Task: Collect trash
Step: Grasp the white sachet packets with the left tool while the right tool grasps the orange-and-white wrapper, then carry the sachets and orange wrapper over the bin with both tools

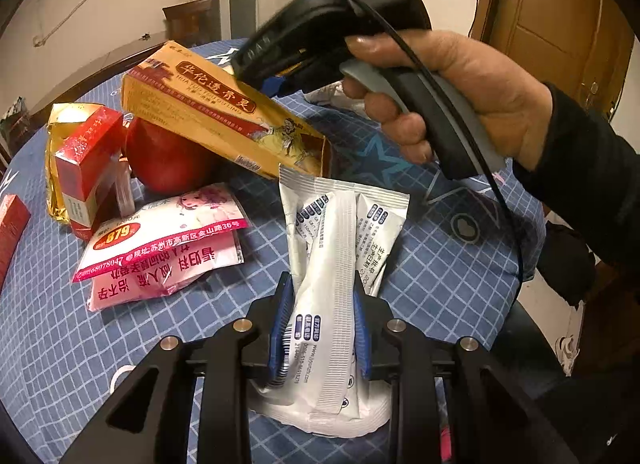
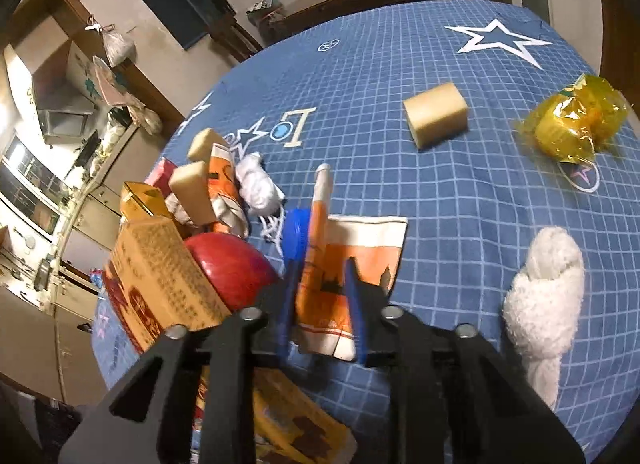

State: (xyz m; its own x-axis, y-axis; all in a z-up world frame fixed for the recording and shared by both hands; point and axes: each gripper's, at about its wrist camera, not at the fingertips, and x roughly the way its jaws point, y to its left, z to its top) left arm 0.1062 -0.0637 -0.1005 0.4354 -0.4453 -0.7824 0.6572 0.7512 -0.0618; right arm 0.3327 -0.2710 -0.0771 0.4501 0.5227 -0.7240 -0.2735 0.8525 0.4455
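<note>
My left gripper is shut on a white sachet packet with blue print, held above the blue checked tablecloth. My right gripper is shut on an orange and white wrapper. In the left wrist view the right gripper's fingers are partly hidden behind a long yellow carton. The carton leans on a red apple. Pink packets, a red cigarette box and a gold foil wrapper lie at the left.
In the right wrist view lie a beige sponge block, a yellow plastic wrapper, a knotted white cloth, a white crumpled tissue and more boxes by the apple. A door stands behind.
</note>
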